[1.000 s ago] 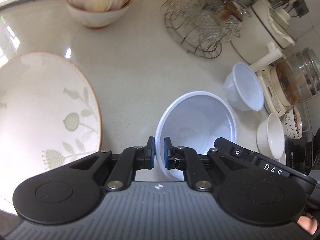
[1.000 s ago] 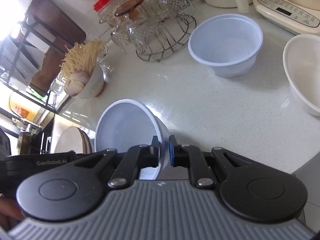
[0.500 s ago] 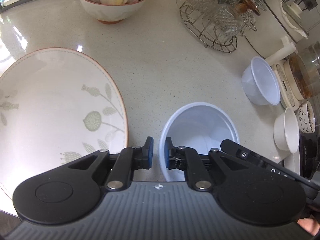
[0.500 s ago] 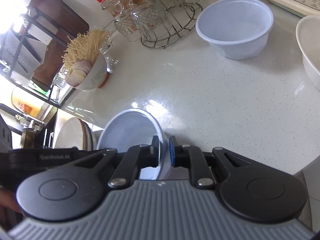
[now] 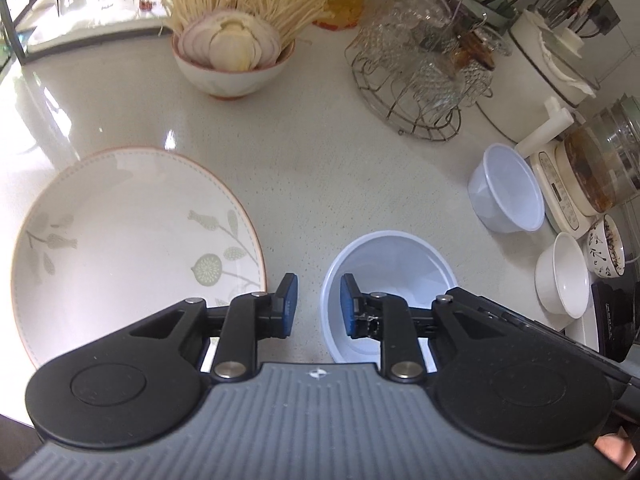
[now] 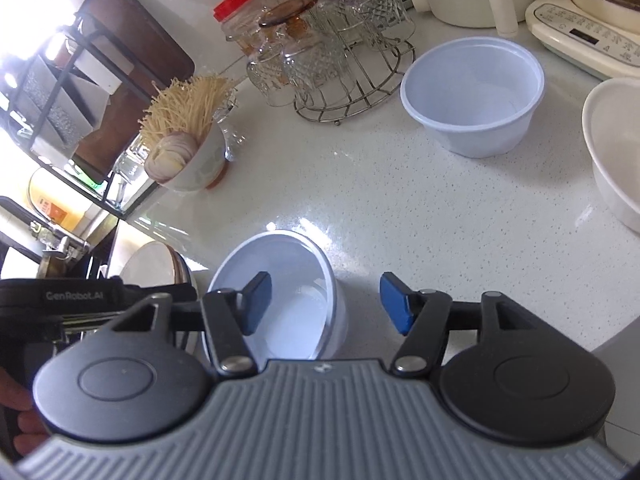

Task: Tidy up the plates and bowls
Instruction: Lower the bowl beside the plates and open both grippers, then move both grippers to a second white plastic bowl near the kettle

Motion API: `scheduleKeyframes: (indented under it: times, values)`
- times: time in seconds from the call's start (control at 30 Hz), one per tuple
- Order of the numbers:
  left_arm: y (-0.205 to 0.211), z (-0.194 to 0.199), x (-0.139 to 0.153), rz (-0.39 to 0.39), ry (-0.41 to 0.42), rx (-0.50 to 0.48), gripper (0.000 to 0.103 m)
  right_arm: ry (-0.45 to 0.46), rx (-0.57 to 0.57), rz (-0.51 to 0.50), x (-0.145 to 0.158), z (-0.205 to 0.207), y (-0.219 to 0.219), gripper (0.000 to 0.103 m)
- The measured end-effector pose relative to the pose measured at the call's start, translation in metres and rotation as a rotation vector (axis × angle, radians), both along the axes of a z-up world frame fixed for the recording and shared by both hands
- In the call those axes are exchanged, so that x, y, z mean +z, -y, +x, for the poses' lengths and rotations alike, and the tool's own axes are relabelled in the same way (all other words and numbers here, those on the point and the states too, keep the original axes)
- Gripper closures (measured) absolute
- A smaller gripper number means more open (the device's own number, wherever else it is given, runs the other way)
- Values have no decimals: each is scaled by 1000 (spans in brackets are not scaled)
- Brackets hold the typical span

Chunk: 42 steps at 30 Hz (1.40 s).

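A white plastic bowl (image 5: 400, 264) (image 6: 288, 280) rests on the pale countertop (image 5: 320, 168) between both grippers. My left gripper (image 5: 316, 306) straddles its left rim, one finger inside and one outside; its jaws are opening and the pads stand off the wall. My right gripper (image 6: 325, 306) straddles the opposite wall, jaws opening wide and touching nothing. A large leaf-patterned plate (image 5: 120, 232) lies to the left. A second plastic bowl (image 5: 506, 188) (image 6: 472, 96) and a white ceramic bowl (image 5: 562, 276) (image 6: 616, 148) stand at the right.
At the back stand a bowl of noodles and sliced onion (image 5: 232, 56) (image 6: 188, 156) and a wire rack of glasses (image 5: 424, 76) (image 6: 332, 52). A cooker (image 5: 560, 184), a patterned bowl (image 5: 606, 246) and the counter edge lie right. Stacked plates (image 6: 148, 264) show at left.
Both grippers were shut on the plastic bowl's rim and have let go; the right jaws spread wide, the left a little. The left view pulled up and back, showing more counter.
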<state>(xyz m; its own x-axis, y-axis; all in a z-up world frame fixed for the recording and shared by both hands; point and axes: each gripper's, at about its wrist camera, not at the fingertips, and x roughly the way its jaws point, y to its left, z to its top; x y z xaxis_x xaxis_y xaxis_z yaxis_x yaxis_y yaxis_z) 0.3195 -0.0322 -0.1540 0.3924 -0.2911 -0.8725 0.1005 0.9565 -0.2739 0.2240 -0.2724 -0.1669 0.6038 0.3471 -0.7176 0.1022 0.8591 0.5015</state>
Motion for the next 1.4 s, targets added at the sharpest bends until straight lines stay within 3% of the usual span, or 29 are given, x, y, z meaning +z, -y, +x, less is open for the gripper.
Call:
scheduleKeyframes:
  times: [0.17,0.67,0.87,1.0,1.1,1.3,1.4]
  values:
    - [0,-6,25,22,67,-30,73,61,27,-117,25,-10,-5,40]
    - [18,-38,85,0,223,-123,66,252,34,-282,96,-48,-5,40]
    - [21,-53,95,-11,259,-117,65,286,13,-365,112,-62,-1,41]
    - [21,-55,96,-10,257,-129,65,292,-19,-368,117,-69,2,41]
    - [20,-51,99,-39,253,-149,58,296,-46,-384,122,-71,0,40]
    - [19,-36,103,-79,275,-222,54,313,-163,-400,134,-71,-1,10]
    - [18,-28,104,-96,280,-247,54,299,-206,-413,140,-70,-1,9]
